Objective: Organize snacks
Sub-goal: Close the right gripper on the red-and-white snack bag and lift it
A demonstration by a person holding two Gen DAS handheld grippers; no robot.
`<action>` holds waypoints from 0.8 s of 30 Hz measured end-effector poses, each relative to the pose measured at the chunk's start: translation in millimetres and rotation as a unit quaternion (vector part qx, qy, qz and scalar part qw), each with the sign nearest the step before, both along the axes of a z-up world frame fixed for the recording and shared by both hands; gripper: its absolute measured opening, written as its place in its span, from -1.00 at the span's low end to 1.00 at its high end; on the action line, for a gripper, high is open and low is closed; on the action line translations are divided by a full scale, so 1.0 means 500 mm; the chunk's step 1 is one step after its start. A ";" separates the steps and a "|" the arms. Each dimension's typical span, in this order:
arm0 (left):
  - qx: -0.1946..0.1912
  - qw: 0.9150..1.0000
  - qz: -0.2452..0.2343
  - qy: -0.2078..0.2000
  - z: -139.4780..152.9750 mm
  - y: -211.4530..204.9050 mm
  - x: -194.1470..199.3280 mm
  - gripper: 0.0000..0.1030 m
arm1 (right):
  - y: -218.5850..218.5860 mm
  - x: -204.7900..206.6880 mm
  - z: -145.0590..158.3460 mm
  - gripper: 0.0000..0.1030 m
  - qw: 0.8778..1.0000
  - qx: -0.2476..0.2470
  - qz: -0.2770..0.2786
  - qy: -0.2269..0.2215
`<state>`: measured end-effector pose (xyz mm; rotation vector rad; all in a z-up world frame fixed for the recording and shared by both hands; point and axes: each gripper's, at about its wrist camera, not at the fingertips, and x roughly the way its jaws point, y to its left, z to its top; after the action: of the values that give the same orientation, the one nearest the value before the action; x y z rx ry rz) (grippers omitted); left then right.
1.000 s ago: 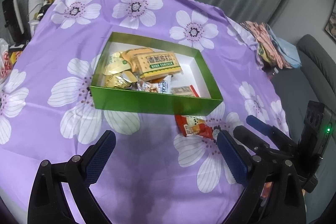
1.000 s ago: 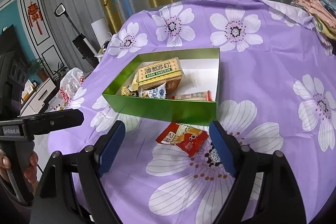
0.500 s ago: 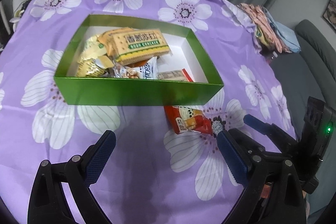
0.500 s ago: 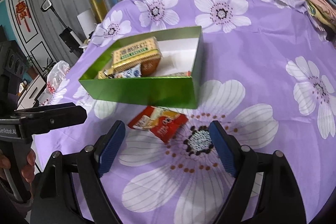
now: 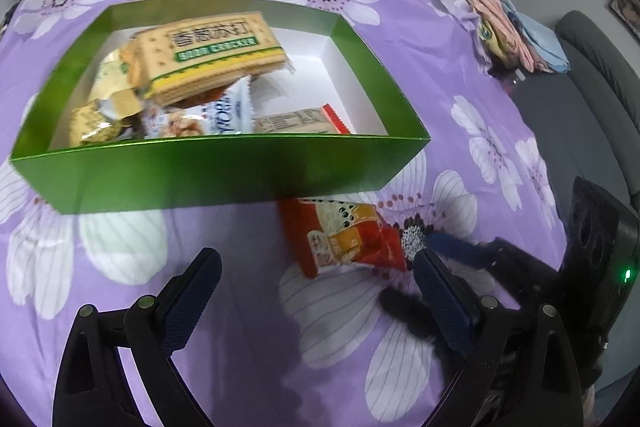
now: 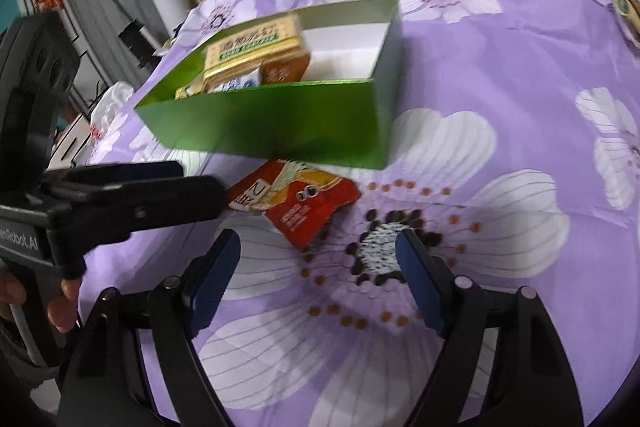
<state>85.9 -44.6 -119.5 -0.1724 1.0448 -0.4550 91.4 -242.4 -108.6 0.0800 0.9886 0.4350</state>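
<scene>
A green box [image 5: 224, 171] holds several snacks, with a soda cracker pack [image 5: 212, 55] on top. Outside its near wall a red snack packet [image 5: 344, 239] lies on the cloth. My left gripper [image 5: 315, 257] hovers open just short of the packet, nothing between its pads. In the right wrist view the same box [image 6: 280, 123] and packet [image 6: 300, 203] lie just ahead of my right gripper [image 6: 318, 238]. Its jaws are closing and the pads are not touching the packet. The left gripper's finger [image 6: 132, 187] reaches the packet's left end.
A purple flowered cloth [image 5: 240, 307] covers the round table. Folded clothes [image 5: 500, 15] lie at its far right edge, with a grey sofa [image 5: 592, 75] beyond. A plastic bag [image 6: 112, 103] sits off the left edge. A hand [image 6: 60, 311] holds the left gripper's handle.
Both grippers have sunk toward the table and closed in on the red packet, which now looks larger. The right jaws have narrowed slightly.
</scene>
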 end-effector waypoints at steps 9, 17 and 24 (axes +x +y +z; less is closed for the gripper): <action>-0.015 0.999 -0.013 0.028 -0.037 -0.023 0.026 0.39 | 0.022 0.033 -0.014 0.13 1.000 0.006 0.019 0.002; -0.032 0.999 -0.017 0.037 -0.046 -0.024 0.031 0.22 | 0.029 0.045 -0.017 0.01 0.999 0.005 0.033 0.003; -0.023 0.999 -0.021 0.024 -0.036 -0.030 0.019 0.14 | 0.027 0.035 -0.017 -0.14 0.999 0.014 0.028 -0.002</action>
<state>95.5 -59.4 -137.4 -0.2037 1.0865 -0.5166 108.9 -228.9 -116.9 0.0770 0.9829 0.5012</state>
